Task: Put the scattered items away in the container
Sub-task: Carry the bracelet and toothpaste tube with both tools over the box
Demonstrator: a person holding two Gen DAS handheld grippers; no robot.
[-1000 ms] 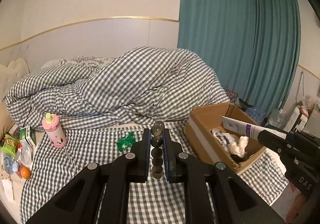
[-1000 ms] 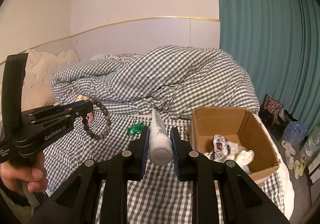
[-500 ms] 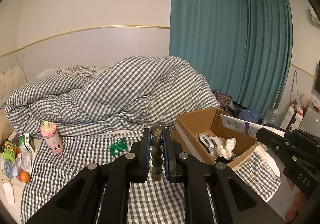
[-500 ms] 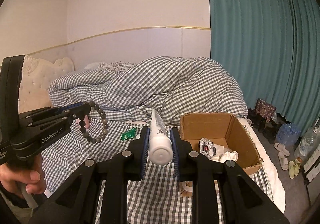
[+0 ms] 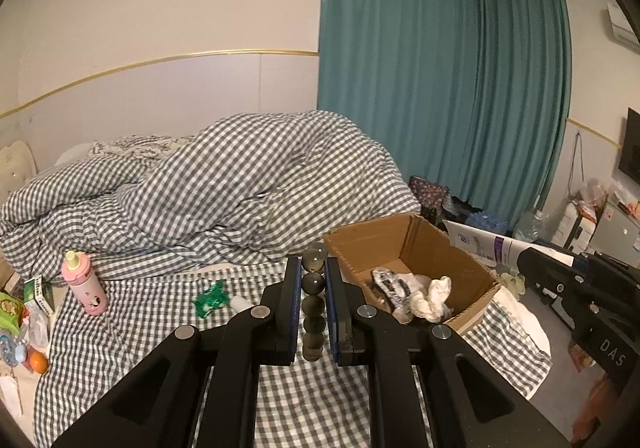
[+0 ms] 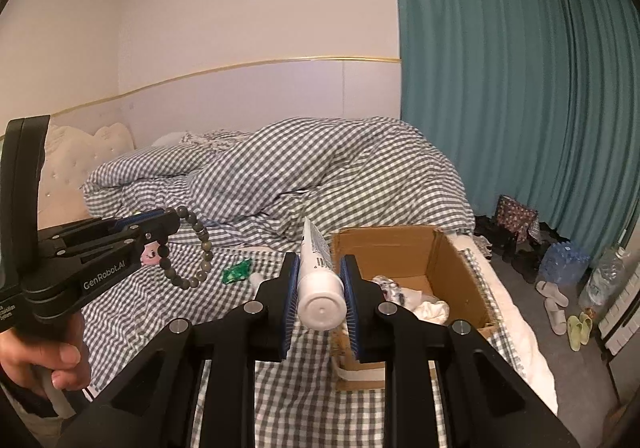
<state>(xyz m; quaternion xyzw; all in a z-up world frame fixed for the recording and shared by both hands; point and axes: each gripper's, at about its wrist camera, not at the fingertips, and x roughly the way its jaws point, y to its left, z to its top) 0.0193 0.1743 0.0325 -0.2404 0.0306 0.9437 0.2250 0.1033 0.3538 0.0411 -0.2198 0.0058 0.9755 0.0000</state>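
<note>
My left gripper (image 5: 313,272) is shut on a dark bead bracelet (image 5: 313,304); in the right wrist view the bracelet (image 6: 192,252) hangs as a loop from the left gripper (image 6: 170,222). My right gripper (image 6: 319,268) is shut on a white tube (image 6: 320,288), cap end toward the camera; the left wrist view shows the same tube (image 5: 492,246) at the right. An open cardboard box (image 5: 404,248) stands on the checked bed with crumpled cloth items inside, ahead and right of both grippers. A green packet (image 5: 210,298) and a small white item (image 5: 239,303) lie on the sheet.
A heaped checked duvet (image 5: 240,192) fills the bed's far side. A pink baby bottle (image 5: 84,284), snack packs (image 5: 24,300) and an orange (image 5: 39,362) sit at the left. Teal curtains (image 6: 520,108), slippers (image 6: 560,308) and water bottles (image 6: 564,258) stand right of the bed.
Both grippers have drawn back and risen a little with their loads; the box and bed look smaller and farther. Neither grip has altered.
</note>
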